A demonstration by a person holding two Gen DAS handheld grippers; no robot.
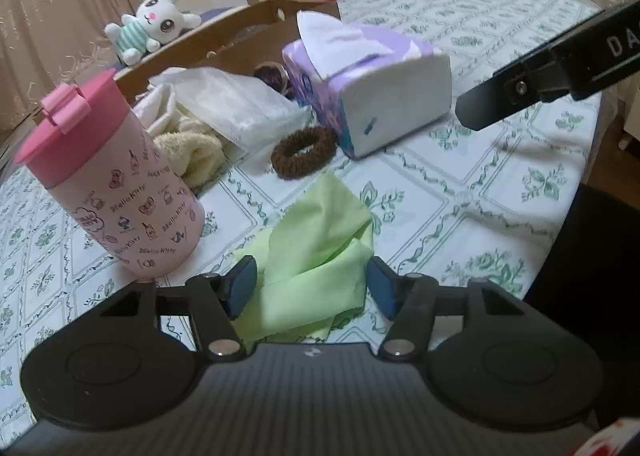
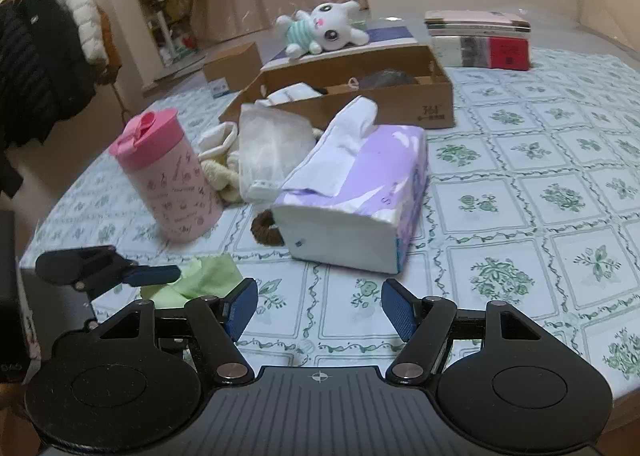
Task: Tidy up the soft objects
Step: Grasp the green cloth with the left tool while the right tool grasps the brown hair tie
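A crumpled light-green cloth (image 1: 312,256) lies on the flowered tablecloth, between the blue pads of my left gripper (image 1: 310,288). The pads stand at its two sides and the jaws are open. In the right wrist view the cloth (image 2: 208,276) shows under one left finger (image 2: 152,276). My right gripper (image 2: 320,308) hovers open over bare tablecloth, nothing between its pads, just short of the purple tissue pack (image 2: 360,192). A brown scrunchie (image 1: 304,152) lies beside that pack. A cream towel (image 1: 192,156) and a white plush bunny (image 1: 148,24) are farther back.
A pink lidded tumbler (image 1: 120,192) stands close left of the cloth. A clear plastic bag (image 1: 240,108) rests on the towel before an open cardboard box (image 2: 400,104). Stacked books (image 2: 480,40) sit at the back right. Jackets (image 2: 40,68) hang beyond the table's left edge.
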